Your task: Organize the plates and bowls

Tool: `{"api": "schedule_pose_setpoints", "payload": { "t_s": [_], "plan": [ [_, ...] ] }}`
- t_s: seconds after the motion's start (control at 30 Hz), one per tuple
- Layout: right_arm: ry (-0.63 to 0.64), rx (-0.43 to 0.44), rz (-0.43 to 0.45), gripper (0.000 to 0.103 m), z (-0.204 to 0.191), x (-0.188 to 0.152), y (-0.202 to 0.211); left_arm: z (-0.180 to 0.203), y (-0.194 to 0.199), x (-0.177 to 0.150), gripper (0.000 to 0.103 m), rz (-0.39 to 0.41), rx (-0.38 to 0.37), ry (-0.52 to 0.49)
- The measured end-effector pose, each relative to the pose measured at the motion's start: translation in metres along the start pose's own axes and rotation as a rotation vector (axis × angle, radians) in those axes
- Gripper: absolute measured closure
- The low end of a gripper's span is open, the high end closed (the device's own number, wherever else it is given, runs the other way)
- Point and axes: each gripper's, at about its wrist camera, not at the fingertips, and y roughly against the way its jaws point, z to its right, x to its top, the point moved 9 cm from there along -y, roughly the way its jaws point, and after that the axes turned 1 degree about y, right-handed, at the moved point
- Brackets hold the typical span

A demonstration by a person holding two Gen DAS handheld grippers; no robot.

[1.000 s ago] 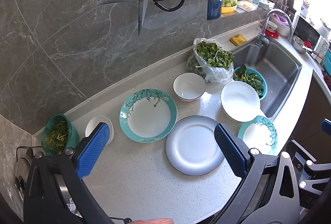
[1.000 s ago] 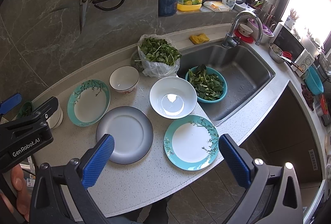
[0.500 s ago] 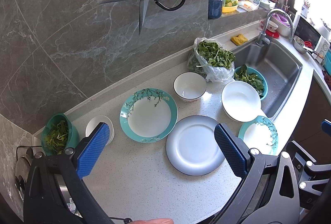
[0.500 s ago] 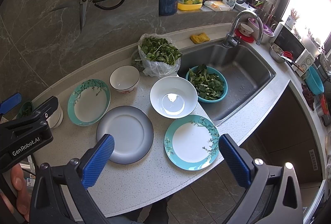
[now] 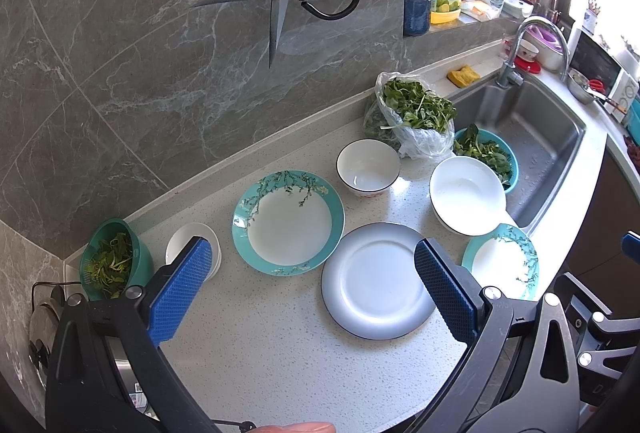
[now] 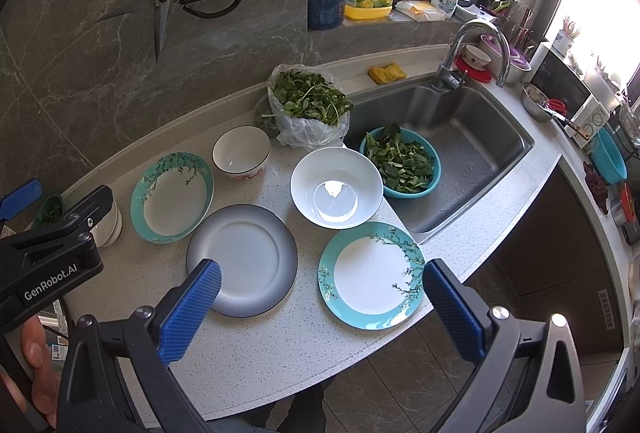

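Plates and bowls sit spread across my speckled countertop, none stacked. From my right camera, the grey-rimmed plate lies at centre; a teal floral plate sits at its 10 o'clock, their rims just beside each other. A second teal floral plate lies at its 3 o'clock, near the counter's front edge. The wide white bowl stands at 1 o'clock from the grey plate, touching the teal colander of greens in the sink. A small dark-rimmed bowl stands at 12 o'clock, beside the bag of greens. In my left camera a small white bowl stands at 9 o'clock from the first floral plate, next to a green colander of leaves.

My left gripper hangs above the counter with jaws spread wide, holding nothing. My right gripper is likewise wide apart and empty, hovering over the front plates.
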Motion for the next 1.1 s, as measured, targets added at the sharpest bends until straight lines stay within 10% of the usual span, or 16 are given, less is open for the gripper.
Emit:
{"api": "schedule_pose_setpoints", "payload": {
  "t_s": [1.1],
  "plan": [
    [-0.017,0.087,0.024,0.000,-0.009,-0.021,-0.019,-0.027,-0.044,-0.040,0.000,0.035,-0.063,0.026]
  ]
}}
